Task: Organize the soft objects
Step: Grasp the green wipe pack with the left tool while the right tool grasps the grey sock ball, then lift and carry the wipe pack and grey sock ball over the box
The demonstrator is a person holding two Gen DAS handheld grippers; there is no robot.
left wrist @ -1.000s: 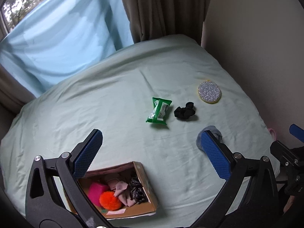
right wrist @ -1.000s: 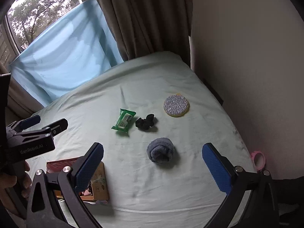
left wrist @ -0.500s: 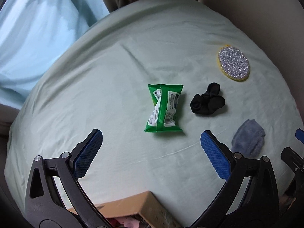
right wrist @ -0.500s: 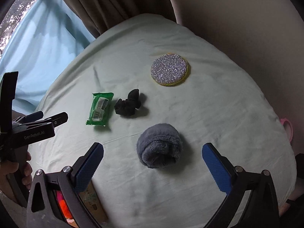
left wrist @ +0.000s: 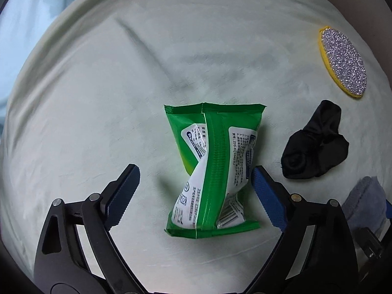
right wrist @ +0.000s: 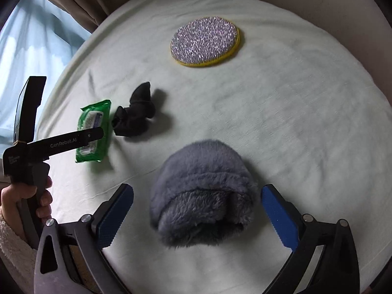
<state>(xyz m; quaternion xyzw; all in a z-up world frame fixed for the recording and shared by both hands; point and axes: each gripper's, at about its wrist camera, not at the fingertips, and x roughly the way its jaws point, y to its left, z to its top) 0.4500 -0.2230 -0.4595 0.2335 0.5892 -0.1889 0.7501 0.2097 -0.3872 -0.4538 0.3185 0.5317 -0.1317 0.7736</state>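
On my left side, my left fingers [left wrist: 193,174] point down at the green wipes pack [left wrist: 213,169] on the bed [left wrist: 98,93]. The pack lies between them. Its long way runs up and away from me, and my fingers stand on its two long sides, so they would squeeze across the thin way. That is good for a grab. The right finger pad [left wrist: 268,196] is just beside the pack's edge, maybe touching it; I cannot tell. The left pad has a clear gap to the pack. These fingers have just been closing in a little, but they are wide apart and do not hold the pack yet.

Next to the pack, to the right, is a black sock [left wrist: 316,147]. It lies nearer to my left fingers than to my right ones. Far off, near the wall, is a round sparkly pad [right wrist: 205,41].

On my right side, my right fingers [right wrist: 196,218] are spread wide too, with nothing in them. The fluffy grey bundle [right wrist: 203,196] sits right between them. It is round and fat, and there is bed showing on both sides of it, so the pads do not touch it. My right hand is the near one for the bundle, and my left hand [right wrist: 27,201] is the near one for the pack.
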